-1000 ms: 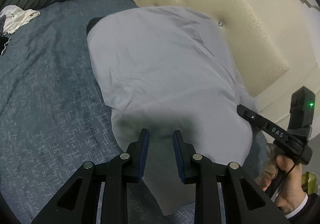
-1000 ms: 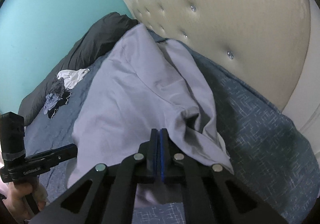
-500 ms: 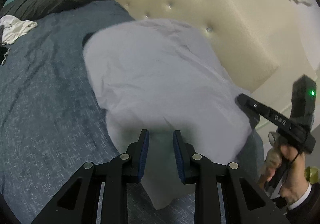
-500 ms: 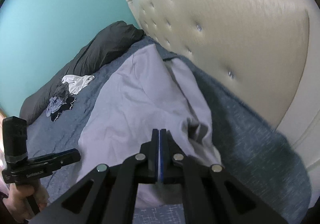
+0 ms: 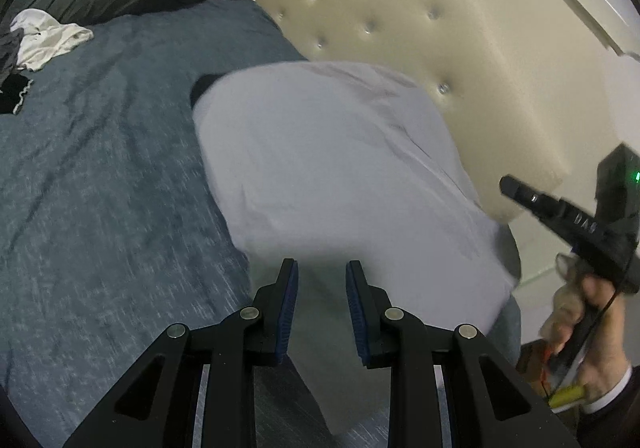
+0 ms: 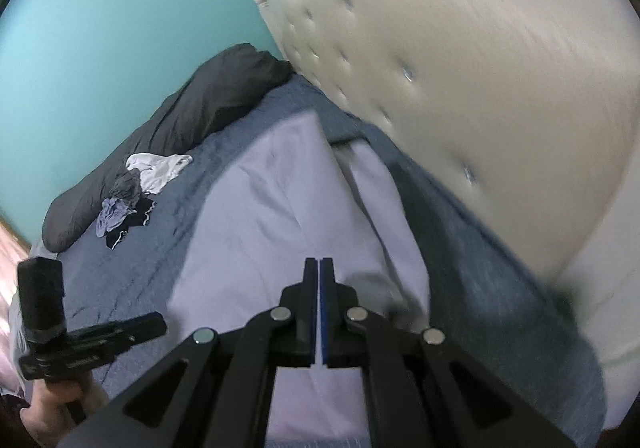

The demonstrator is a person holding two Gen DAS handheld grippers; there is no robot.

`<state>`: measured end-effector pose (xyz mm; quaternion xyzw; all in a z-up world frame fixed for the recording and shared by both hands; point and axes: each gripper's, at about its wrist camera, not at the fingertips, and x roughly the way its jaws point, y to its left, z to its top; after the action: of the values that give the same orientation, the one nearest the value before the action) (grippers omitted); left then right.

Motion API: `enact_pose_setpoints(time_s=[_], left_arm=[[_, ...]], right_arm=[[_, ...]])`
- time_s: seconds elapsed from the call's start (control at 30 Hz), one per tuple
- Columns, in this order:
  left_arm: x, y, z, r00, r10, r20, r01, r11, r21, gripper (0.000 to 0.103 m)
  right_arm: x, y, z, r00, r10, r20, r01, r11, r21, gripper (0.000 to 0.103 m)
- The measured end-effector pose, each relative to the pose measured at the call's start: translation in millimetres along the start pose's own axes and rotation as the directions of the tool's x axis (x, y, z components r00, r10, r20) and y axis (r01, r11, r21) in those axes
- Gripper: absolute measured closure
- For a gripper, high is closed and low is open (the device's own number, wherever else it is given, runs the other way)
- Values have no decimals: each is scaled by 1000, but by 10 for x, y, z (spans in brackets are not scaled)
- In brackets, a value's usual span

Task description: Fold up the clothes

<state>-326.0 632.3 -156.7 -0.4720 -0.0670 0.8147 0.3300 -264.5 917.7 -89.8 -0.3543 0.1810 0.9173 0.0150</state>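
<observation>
Pale lilac cotton garment lay spread on the blue bed at twelve o'clock of both hand-held grippers, left parted and empty, right closed on nothing visible; next, judged, gripping an edge to fold.

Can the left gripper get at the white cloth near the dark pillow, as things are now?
Probably yes. The left gripper is open and holds nothing, and only bare blue bedcover lies between it and the white cloth. It is far across the bed, though.
</observation>
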Motion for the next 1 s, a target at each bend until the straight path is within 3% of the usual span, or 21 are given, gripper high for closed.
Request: enact_pose_setpoints(time_s=[0.2, 0.4, 0.7, 0.9, 1.0], left_arm=[[105, 127, 211, 1000, 23, -15, -23, 1000, -1, 76], [307, 278, 339, 998, 33, -48, -34, 999, -11, 76], [656, 489, 374, 994, 26, -105, -29, 999, -35, 76], [781, 575, 325, 991, 7, -131, -15, 998, -60, 75], [671, 576, 376, 993, 7, -114, -13, 999, -51, 76]], right_arm=[[311, 244, 403, 995, 17, -94, -23, 998, -55, 103], [699, 300, 598, 982, -3, -190, -16, 995, -96, 103], [1209, 138, 519, 938, -98, -332, 59, 990, -125, 103], [1421, 75, 455, 920, -109, -377, 73, 991, -110, 103], [1386, 106, 473, 923, -100, -373, 61, 992, -114, 103]])
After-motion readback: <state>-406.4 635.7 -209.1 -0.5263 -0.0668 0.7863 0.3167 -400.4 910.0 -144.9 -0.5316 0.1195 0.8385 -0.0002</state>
